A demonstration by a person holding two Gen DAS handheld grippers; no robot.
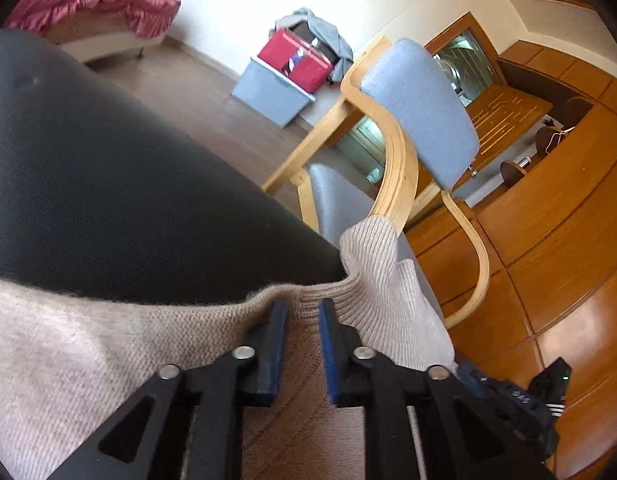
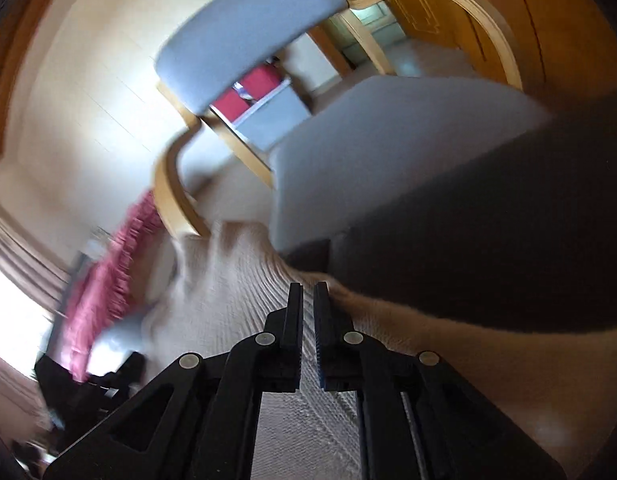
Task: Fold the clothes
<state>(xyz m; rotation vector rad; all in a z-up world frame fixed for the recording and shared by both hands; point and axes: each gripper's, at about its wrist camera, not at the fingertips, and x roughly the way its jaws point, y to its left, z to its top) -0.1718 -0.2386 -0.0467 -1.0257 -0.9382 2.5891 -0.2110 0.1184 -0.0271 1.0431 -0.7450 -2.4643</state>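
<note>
Holding: left gripper (image 1: 302, 322) pinches the ribbed edge of a beige knit sweater (image 1: 80, 360); its jaws stand narrowly apart with fabric bunched between.
Right side: right gripper (image 2: 308, 304) has jaws nearly pressed together on the same sweater (image 2: 236, 292), view blurred.
Sweater place: draped over the near edge of a dark surface (image 1: 108, 180), a ribbed cuff (image 1: 372, 248) hanging toward the far chair (image 1: 420, 112).
Slip risk: shallow bite on stretchy ribbing may pull free.
Snag risk: dangling cuff could catch the chair arm.
Skew risk: uneven pull between grippers would crease the fold crooked.
</note>
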